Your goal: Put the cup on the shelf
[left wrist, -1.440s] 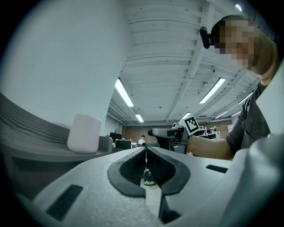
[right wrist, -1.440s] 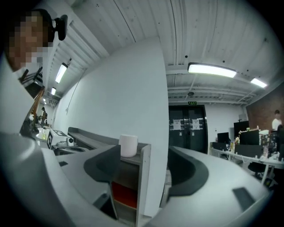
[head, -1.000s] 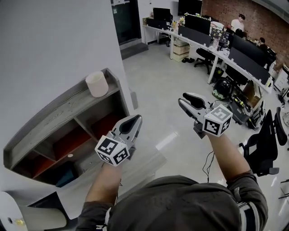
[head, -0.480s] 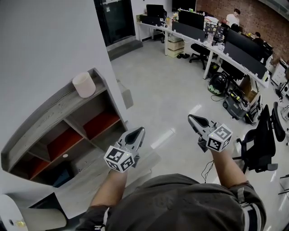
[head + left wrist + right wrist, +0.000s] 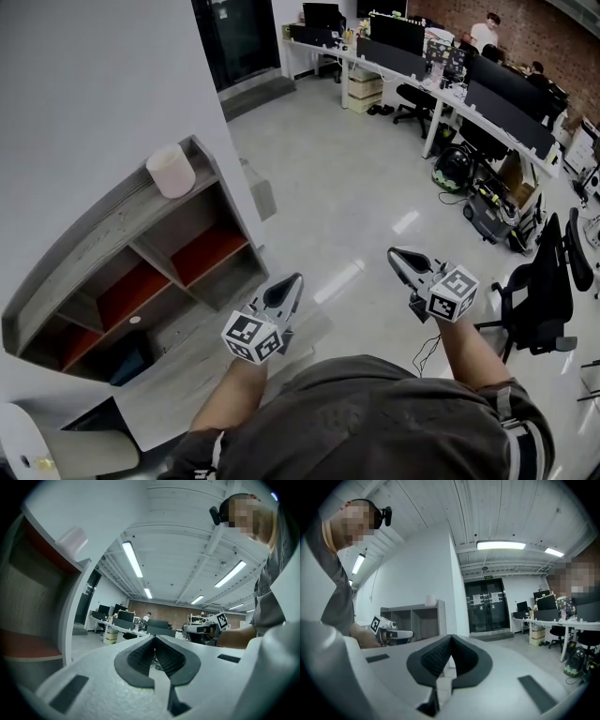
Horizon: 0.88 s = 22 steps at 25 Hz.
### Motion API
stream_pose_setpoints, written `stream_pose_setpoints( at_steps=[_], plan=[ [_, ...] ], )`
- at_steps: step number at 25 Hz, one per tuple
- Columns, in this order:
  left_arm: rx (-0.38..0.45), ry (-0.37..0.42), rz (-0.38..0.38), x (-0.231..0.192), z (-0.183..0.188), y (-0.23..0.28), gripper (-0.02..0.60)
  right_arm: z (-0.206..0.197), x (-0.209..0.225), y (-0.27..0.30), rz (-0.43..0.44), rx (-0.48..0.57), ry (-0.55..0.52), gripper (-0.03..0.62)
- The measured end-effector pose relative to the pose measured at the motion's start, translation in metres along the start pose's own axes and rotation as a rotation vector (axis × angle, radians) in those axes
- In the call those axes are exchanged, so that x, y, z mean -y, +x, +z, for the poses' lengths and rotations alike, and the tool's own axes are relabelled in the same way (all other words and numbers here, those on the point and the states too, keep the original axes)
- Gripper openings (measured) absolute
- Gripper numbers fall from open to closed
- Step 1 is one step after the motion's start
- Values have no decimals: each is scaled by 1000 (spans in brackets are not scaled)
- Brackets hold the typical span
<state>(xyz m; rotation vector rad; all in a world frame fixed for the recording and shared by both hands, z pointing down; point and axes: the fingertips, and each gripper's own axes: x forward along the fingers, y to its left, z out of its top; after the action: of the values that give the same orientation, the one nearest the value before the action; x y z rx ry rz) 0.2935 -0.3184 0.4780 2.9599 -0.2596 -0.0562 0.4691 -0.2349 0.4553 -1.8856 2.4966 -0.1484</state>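
Both grippers are sitting lower and closer to the person's body than a second ago, and the right gripper (image 5: 405,262), whose jaws were spread then, is now holding them pressed together with nothing between them. The left gripper (image 5: 286,291) is likewise keeping its jaws closed tip to tip on nothing. The two grippers are pointing roughly level, well apart from each other, over the glossy grey floor (image 5: 356,187). The pale pinkish cylindrical cup (image 5: 171,172) is standing upright on the top board of the grey wooden shelf unit (image 5: 103,234), near that board's far end and just beside the white wall (image 5: 84,84). No jaws are touching the cup, and it is sitting well apart from both grippers, to the far left of them. The open compartments under it are showing red inner panels. Far off to the right, long white desks (image 5: 441,103) carrying dark monitors are running across the room, with a black office chair (image 5: 548,291) standing on the right near the right gripper.
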Motion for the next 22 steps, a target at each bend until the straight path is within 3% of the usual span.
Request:
stream_pose_setpoints(
  at_steps=[22],
  plan=[
    [17,9,2,-1,9,-5,6,4,1,1,-20,2,-8,-9]
  ],
)
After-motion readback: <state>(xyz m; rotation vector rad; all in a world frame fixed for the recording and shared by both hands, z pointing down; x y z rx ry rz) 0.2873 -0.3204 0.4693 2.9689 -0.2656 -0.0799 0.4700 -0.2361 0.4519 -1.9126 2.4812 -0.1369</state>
